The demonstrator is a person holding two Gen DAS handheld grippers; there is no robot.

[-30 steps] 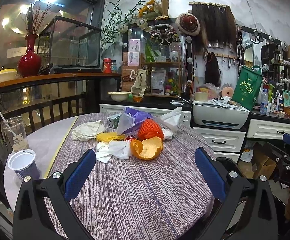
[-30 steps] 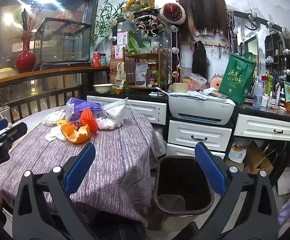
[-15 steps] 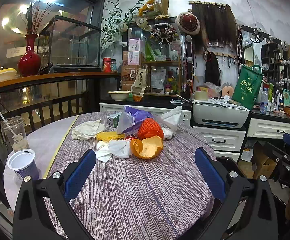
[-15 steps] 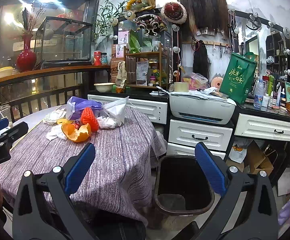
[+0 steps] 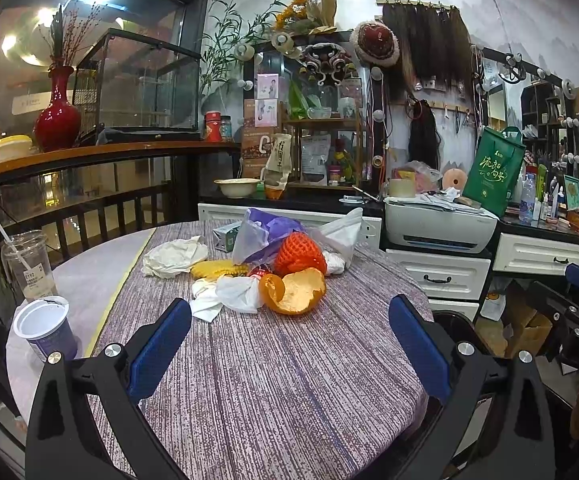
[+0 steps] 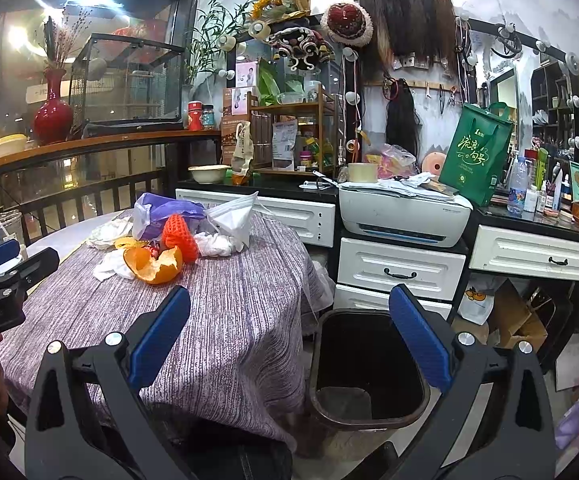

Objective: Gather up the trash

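table [image 5: 273, 380] w/ trash pile [image 5: 273, 268]; both grippers' fingers [image 5: 161, 344] wide apart, holding nothing.

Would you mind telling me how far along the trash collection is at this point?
Nothing looks collected. The black bin beside the table shows only what may be a flat scrap at the bottom. Nothing is in hand: the left gripper and right gripper are both open and empty. Left on the table: the orange peel, red foam net, crumpled tissues, plastic bags and paper cup.
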